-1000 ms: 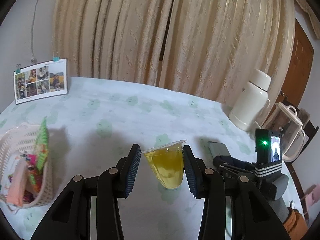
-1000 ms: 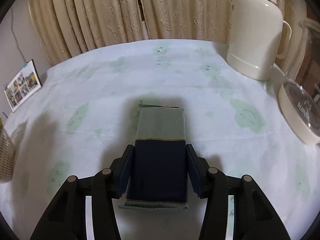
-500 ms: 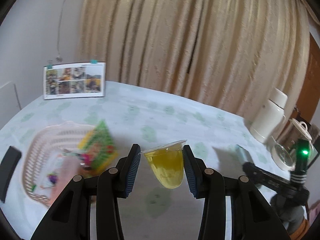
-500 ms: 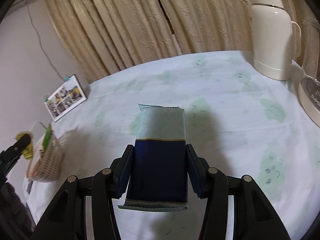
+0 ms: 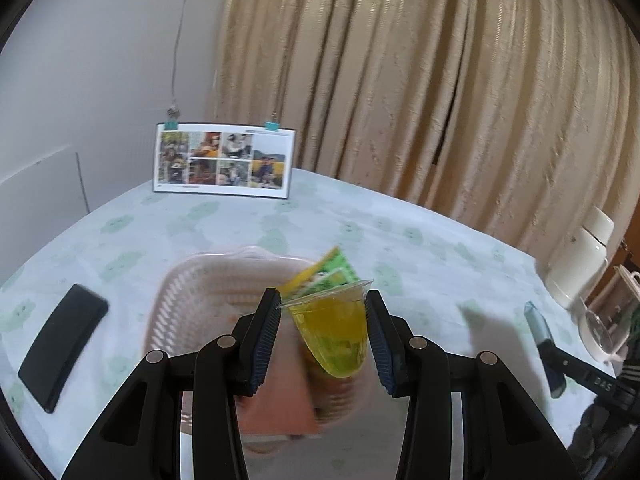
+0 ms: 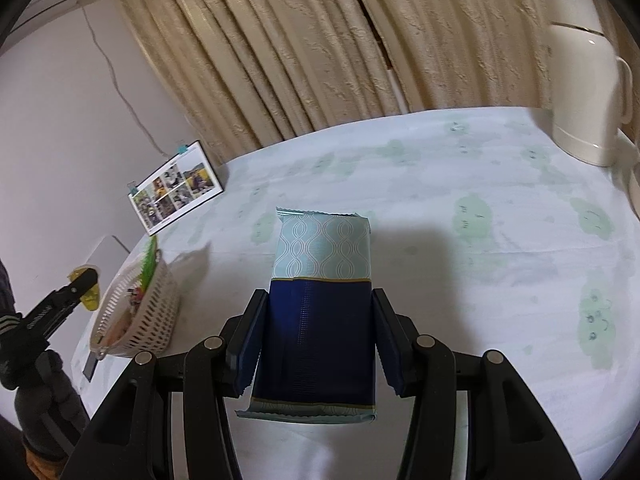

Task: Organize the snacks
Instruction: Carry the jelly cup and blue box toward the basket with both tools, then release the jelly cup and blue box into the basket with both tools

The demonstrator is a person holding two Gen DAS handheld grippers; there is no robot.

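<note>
Two grippers are both loaded right now — your left gripper (image 5: 323,322) is hanging over the pale plastic basket (image 5: 188,300), and its fingers (image 5: 264,332) are sitting on either side of a clear jelly cup (image 5: 334,332) of yellow jelly; the cup is tilting to its left, its rim is touching the left pad and its right side is lying against the right pad, so it is looking pinched rather than loose. Below it the basket is blurring, with a green-and-yellow snack packet (image 5: 328,270) poking up at its far rim and something pinkish inside that you cannot make out. Your right gripper (image 6: 316,336) is clamping a navy-and-pale-blue snack packet (image 6: 320,304) by its dark lower half, both pads pressing on its long edges, and it is carrying the packet flat in the air above the green-patterned tablecloth (image 6: 480,208), well apart from the basket (image 6: 140,316). In the right wrist view the basket is sitting at the left edge of the table, with your left gripper (image 6: 86,286) showing just beside it and a gloved hand (image 6: 36,396) gripping the handle. A black phone (image 5: 64,346) is lying flat left of the basket, a photo card (image 5: 224,160) is standing at the table's back edge, and a cream thermos (image 6: 584,92) is standing at far right.
</note>
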